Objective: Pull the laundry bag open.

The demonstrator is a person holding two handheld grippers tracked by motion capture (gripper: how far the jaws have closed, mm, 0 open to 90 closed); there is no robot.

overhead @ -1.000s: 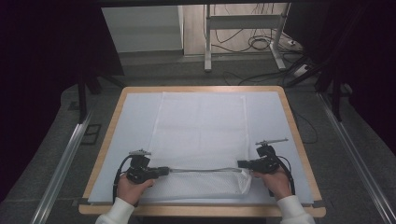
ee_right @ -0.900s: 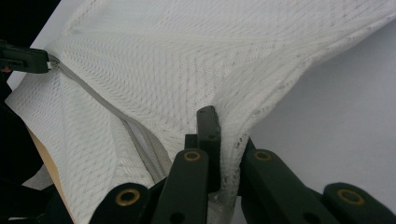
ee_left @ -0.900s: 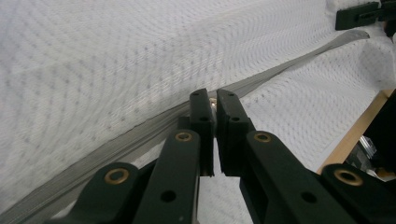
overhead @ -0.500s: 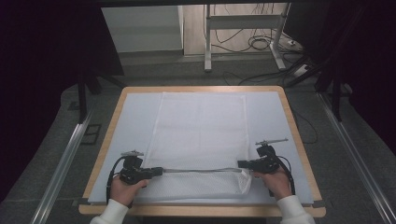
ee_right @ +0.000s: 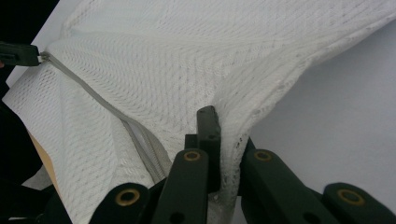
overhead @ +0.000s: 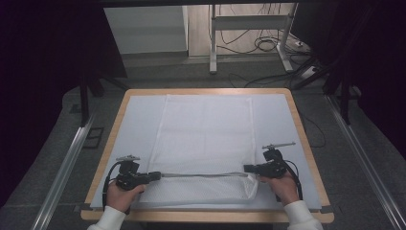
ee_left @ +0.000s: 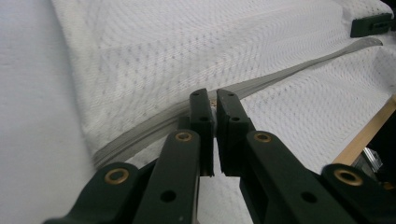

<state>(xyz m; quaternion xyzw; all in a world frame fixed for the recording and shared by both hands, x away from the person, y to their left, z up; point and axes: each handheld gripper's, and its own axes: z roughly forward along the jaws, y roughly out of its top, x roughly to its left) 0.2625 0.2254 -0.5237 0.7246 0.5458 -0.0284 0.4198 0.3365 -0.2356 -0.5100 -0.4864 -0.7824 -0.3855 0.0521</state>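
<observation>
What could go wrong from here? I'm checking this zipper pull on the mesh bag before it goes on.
1. The left gripper is shut on a tiny zipper pull; it could slip out of the jaws.
2. The right gripper pinches only the mesh bag at its corner, so the thin mesh may stretch or tear under tension.
3. The zipper runs taut above loose fabric, which might snag in it.
</observation>
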